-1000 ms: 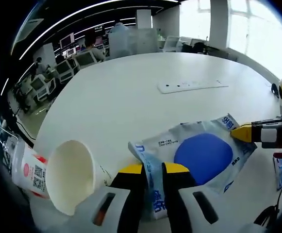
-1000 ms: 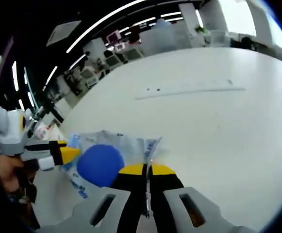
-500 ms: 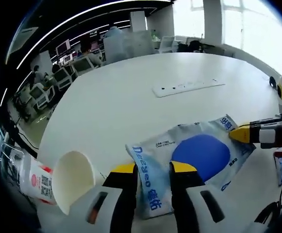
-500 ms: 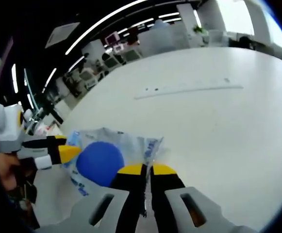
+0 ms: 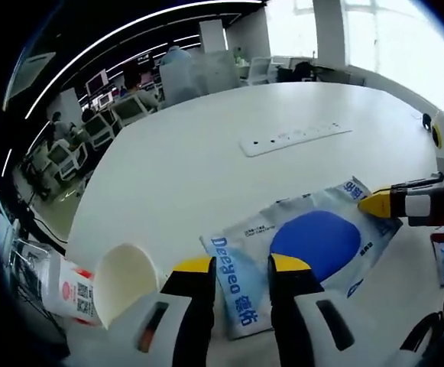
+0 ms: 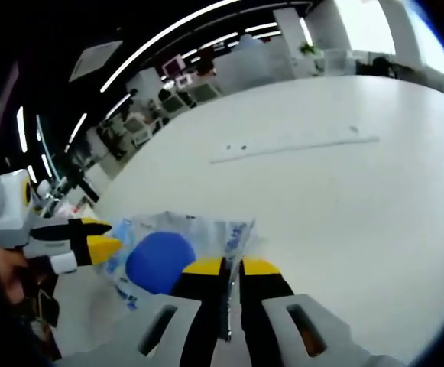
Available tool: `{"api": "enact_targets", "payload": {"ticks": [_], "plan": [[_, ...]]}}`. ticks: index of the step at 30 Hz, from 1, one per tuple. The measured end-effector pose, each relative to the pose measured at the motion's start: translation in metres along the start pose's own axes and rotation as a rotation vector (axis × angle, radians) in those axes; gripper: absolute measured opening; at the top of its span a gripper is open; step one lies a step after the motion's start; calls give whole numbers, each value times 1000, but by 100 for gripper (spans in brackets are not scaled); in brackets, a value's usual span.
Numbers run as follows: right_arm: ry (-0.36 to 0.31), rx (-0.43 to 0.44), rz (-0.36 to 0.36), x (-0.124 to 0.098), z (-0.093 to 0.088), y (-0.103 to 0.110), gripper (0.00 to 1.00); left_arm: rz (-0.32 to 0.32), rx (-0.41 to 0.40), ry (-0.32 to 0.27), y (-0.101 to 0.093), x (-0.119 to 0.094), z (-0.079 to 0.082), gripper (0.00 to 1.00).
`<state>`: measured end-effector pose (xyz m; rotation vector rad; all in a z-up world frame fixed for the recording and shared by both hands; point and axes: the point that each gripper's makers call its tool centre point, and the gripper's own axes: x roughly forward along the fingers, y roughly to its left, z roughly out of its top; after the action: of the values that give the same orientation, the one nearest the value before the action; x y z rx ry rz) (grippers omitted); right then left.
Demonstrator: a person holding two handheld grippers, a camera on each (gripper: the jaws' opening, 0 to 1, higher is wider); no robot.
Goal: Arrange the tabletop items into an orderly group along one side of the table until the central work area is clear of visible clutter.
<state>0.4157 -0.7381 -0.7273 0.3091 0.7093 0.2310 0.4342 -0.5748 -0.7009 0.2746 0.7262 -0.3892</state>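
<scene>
Blue-printed pouch (image 5: pixel 313 245) flat on counter (image 5: pixel 206 153): right tool (image 6: pixel 232 266) pinches its corner for dragging; left tool (image 5: pixel 241 264) parted, straddling opposite edge beside tipped cup (image 5: pixel 122 279).

Carton (image 5: pixel 69 290) label and distant desks (image 5: pixel 92 126) unreadable.

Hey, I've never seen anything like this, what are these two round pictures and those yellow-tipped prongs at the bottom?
A person holds a two-jaw gripper in each hand; each carries a fisheye camera looking along its jaws. In the left gripper view, the left gripper is open around one end of a clear packet with a blue disc inside. The right gripper, seen in its own view, is shut on the packet's other end. The packet lies on a white table. A paper cup lies on its side beside a small carton. A white power strip lies farther off.
</scene>
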Motion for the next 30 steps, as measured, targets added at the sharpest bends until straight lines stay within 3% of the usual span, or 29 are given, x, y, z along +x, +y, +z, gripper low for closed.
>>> {"api": "enact_targets", "payload": {"ticks": [16, 17, 18, 21, 30], "plan": [[-25, -36, -1, -12, 9, 0, 12, -12, -24, -19, -2, -7, 5, 28], [-37, -44, -1, -15, 12, 0, 13, -22, -42, -26, -3, -8, 6, 29], [-40, -50, -2, -16, 12, 1, 14, -54, -82, -79, -9, -8, 13, 31], [-43, -61, 1, -20, 13, 2, 18, -50, -76, -71, -8, -13, 10, 31], [-58, -124, 18, -37, 8, 16, 29, -107, -91, -158, -19, -32, 5, 35]]}}
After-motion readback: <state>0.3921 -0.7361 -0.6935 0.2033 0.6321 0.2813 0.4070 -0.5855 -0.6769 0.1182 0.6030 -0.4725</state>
